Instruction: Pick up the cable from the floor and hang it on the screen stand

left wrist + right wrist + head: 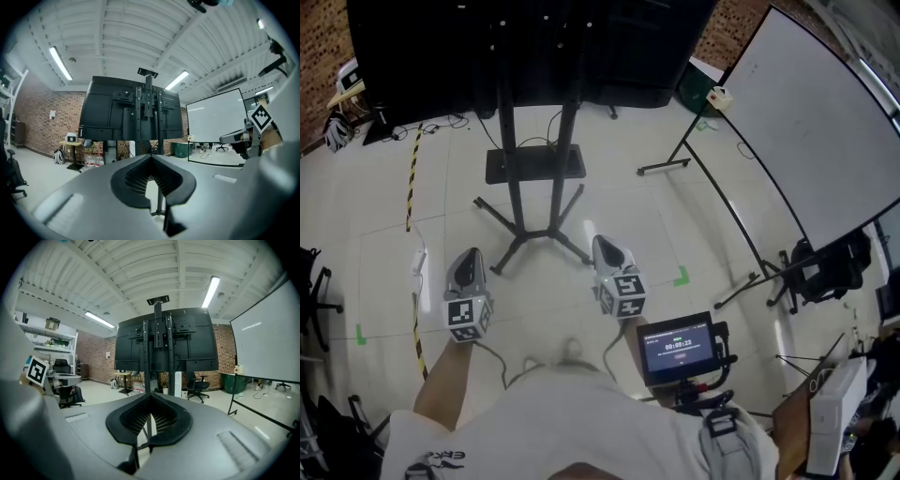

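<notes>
The screen stand (pixel 521 141) rises ahead of me, a black screen on two posts with a small shelf and splayed legs on the pale floor. It fills the middle of the left gripper view (pixel 147 117) and of the right gripper view (pixel 159 343). A white cable piece (pixel 419 262) lies on the floor left of the stand's legs, beside striped tape. My left gripper (pixel 469 255) is shut and empty, just right of that cable. My right gripper (pixel 602 242) is shut and empty too, near the stand's right leg. Both point toward the stand, jaws closed (pixel 151 158) (pixel 151 398).
A whiteboard (pixel 825 122) on a wheeled frame stands to the right, with a black office chair (pixel 825 267) beyond its foot. Yellow-black tape (pixel 412 178) runs along the floor at left. A small monitor (pixel 680 347) sits by my right arm. A green bin (pixel 698 89) stands behind.
</notes>
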`<state>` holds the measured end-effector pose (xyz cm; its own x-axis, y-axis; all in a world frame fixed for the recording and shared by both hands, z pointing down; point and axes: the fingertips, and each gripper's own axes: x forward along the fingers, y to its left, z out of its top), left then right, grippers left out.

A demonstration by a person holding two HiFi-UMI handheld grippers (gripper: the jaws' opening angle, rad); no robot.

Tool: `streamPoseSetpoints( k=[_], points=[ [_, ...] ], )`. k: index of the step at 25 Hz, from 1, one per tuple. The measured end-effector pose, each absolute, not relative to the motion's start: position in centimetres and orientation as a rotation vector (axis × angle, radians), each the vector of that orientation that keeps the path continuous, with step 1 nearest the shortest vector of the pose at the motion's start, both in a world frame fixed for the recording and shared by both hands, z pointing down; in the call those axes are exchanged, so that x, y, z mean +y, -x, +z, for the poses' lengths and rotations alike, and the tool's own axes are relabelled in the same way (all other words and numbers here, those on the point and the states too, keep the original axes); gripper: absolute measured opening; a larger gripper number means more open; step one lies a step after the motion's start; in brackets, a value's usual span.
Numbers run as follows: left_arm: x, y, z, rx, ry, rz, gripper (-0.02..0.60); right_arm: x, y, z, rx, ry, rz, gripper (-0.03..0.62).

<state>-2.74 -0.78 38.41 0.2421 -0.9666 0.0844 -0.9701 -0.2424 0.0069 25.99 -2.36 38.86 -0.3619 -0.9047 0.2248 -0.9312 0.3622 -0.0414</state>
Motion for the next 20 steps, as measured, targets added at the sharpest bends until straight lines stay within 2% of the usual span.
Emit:
streamPoseSetpoints(
  k=[9,20],
  points=[
    [0.6,3.5,38.4,-1.887,-2.436,0.070,0.002,-0.5,-24.8,38.9,-2.458,-1.669,0.227,0.012],
    [0.0,3.1,38.0,-1.924,-2.415,0.068,0.002,-0.9,-26.9,39.2,-2.464,-1.703,0.258,0.012]
  ],
)
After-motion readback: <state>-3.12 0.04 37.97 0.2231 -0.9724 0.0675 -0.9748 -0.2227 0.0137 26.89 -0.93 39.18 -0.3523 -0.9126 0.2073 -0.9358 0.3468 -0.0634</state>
